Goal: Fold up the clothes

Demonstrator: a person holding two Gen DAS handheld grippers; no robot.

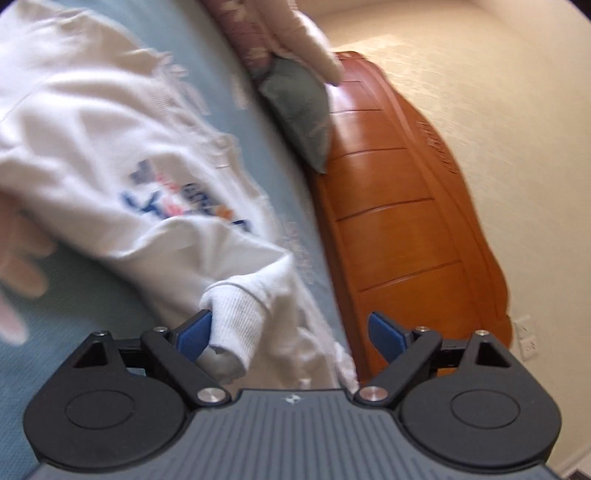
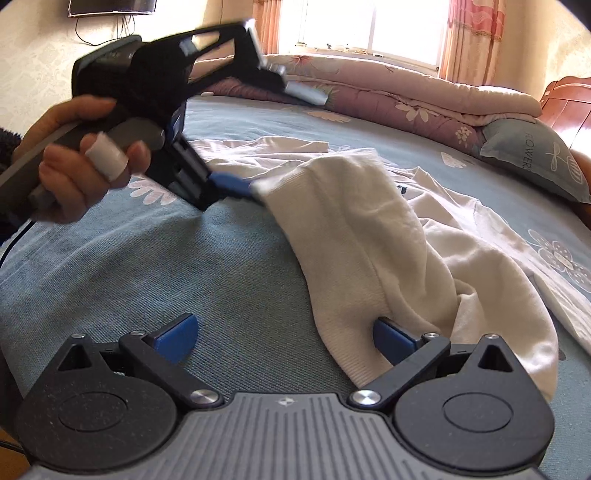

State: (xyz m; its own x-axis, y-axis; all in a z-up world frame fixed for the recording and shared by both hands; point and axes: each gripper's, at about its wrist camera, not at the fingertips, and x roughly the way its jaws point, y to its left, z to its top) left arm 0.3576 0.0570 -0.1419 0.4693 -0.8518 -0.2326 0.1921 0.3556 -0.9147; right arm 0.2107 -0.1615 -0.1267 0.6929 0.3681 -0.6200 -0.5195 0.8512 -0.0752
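Note:
A white sweatshirt (image 1: 110, 155) with a blue chest print lies crumpled on the blue-grey bed sheet (image 2: 184, 266). My left gripper (image 1: 291, 332) stands open, and the ribbed sleeve cuff (image 1: 232, 328) rests against its left pad only. In the right wrist view a hand holds the left gripper (image 2: 236, 186) at the far end of the long white sleeve (image 2: 369, 251). My right gripper (image 2: 284, 336) is open low over the sheet. Its right pad (image 2: 391, 338) sits against the near part of the sleeve, and nothing is between its pads.
A folded pink and mauve quilt (image 2: 406, 96) and a grey pillow (image 2: 535, 155) lie along the far side of the bed. A wooden headboard (image 1: 406, 221) stands against the cream wall. A window with pink curtains (image 2: 369, 26) is behind the bed.

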